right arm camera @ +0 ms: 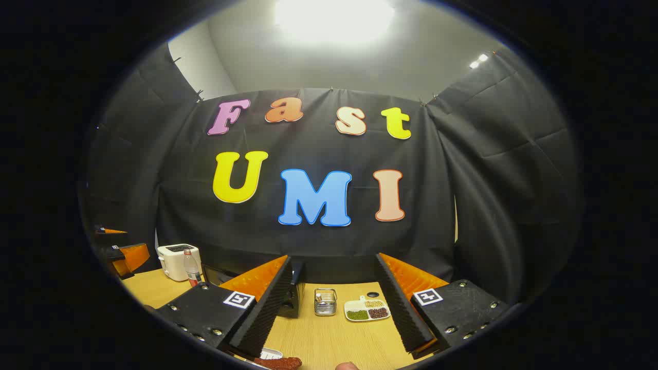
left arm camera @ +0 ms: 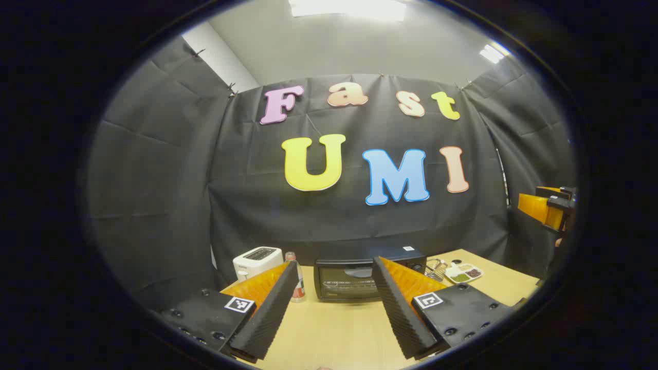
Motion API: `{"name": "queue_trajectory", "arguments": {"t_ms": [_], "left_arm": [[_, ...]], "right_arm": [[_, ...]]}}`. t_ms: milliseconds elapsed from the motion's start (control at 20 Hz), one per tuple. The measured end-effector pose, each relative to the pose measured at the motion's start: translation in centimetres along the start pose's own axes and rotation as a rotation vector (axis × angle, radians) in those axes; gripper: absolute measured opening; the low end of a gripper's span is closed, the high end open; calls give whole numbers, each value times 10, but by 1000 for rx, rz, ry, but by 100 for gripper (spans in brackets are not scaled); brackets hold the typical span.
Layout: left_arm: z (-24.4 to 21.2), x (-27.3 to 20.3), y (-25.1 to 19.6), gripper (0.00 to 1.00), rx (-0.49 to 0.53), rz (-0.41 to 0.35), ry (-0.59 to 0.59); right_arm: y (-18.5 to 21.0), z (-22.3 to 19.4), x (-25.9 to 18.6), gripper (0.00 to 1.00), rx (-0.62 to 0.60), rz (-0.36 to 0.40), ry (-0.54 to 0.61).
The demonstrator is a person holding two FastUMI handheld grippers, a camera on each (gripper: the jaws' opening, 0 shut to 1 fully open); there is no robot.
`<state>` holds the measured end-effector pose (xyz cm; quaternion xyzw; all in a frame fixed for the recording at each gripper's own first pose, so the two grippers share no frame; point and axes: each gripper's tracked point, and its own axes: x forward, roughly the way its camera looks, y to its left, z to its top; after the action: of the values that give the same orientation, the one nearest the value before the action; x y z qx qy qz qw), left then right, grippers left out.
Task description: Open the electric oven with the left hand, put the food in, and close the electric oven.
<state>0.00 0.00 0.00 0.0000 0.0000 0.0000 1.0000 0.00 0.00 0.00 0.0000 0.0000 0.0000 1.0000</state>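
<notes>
Nearby, toaster (left arm camera: 257,260) and bottle (left arm camera: 295,280) beside oven (left arm camera: 347,280).

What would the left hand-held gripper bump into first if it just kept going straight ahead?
Most likely the closed electric oven, which sits on the table straight between the open left hand-held gripper fingers. Depth is hard to judge here.

oven (left arm camera: 354,277) mid-table (left arm camera: 334,329), toaster (left arm camera: 257,261) and bottle (left arm camera: 294,277) left of it, divided dish (left arm camera: 464,273) right

Electric oven (right arm camera: 293,300) mostly hidden (behind a finger), food (right arm camera: 277,363) cut off.
</notes>
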Motion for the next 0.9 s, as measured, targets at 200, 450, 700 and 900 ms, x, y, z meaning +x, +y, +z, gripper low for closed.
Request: {"name": "queue_trajectory", "arguments": {"t_ms": [200,450,700,900], "left_arm": [[5,1,-6,97,9,-7,-10],[13,1,-13,100,19,-11,-26],[15,-1,-22,100,28,-13,-37],[16,-4,-29,100,28,-9,-38]], "right_arm": [[-2,-2,0,97,5,-1,5],[-6,0,3,96,10,0,-1],[-11,0,2,96,14,4,-5],[-17,-2,1,96,17,10,-5]]}}
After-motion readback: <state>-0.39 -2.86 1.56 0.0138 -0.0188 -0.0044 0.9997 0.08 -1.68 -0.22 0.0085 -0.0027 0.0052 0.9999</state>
